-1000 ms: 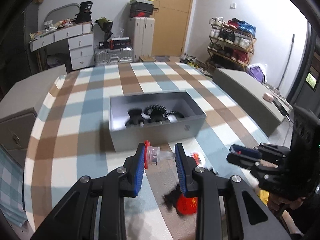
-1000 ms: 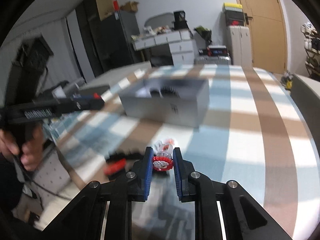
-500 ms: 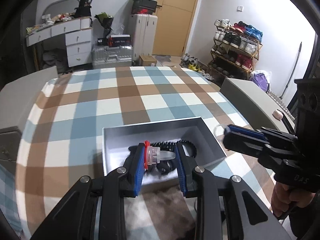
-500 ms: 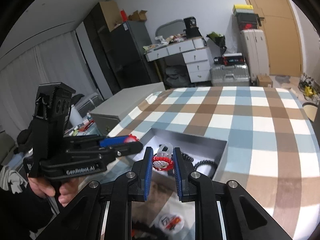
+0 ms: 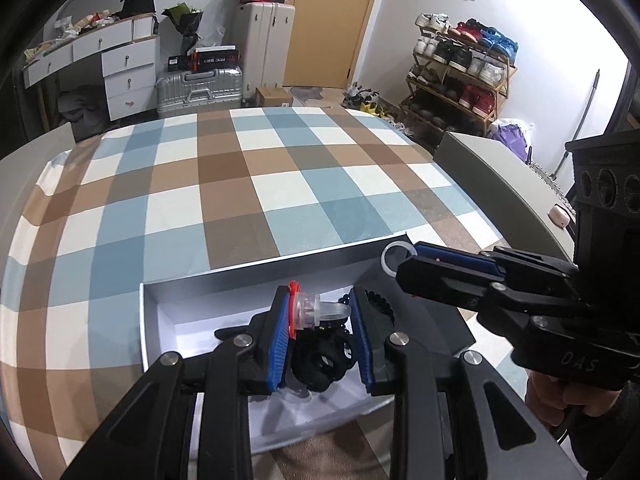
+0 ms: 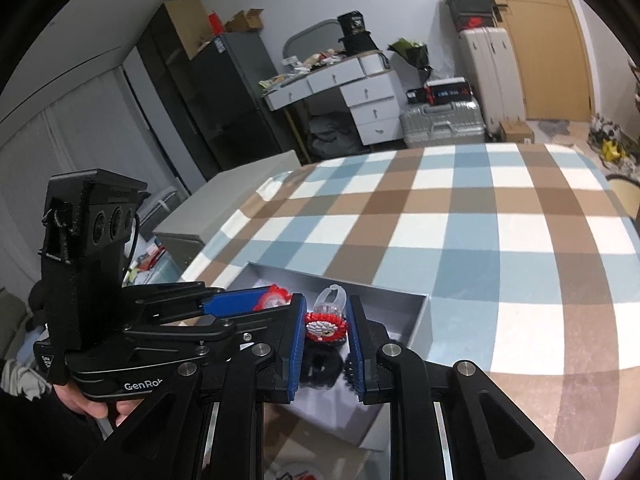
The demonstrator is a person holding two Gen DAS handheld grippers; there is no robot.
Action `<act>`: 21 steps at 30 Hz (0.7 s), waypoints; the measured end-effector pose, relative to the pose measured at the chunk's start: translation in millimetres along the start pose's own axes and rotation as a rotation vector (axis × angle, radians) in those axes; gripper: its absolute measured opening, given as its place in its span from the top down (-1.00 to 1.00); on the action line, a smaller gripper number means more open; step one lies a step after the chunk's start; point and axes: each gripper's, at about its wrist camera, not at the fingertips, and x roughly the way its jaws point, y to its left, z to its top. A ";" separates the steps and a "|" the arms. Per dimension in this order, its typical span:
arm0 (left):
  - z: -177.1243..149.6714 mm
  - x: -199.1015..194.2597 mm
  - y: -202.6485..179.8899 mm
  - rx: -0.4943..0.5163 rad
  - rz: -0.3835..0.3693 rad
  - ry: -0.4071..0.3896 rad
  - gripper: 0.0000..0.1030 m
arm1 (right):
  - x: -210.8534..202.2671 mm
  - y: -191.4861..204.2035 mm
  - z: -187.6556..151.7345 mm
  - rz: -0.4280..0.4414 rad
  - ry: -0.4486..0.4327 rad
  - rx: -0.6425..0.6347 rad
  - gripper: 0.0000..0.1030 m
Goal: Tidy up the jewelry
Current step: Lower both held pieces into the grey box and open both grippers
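Left hand-held gripper (image 5: 320,316): pinching a clear toy ring (image 5: 316,312), red top against its left pad, clear band reaching to the right pad; long axis runs straight across the jaws.
Right hand-held gripper (image 6: 326,326): pinching a second ring (image 6: 325,325), red-petalled face toward the camera, clear band standing up behind it.
Below both: the open grey box (image 5: 280,268), white-lined, with black bead bracelets (image 5: 320,356) heaped on its floor.
Key relation: each ring hangs over the box interior, so the drop lies straight down; the left one looks nearer the middle, the right one nearer the right-hand wall.
Box place: near edge of the worktop, on the checked cloth (image 5: 240,184).
Judgement: release should land both rings inside; the bracelets may tip them.
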 end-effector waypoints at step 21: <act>7.0 -18.6 -2.4 -0.007 -0.011 -0.085 -0.40 | -24.2 -2.8 3.7 0.021 -0.100 0.049 -0.13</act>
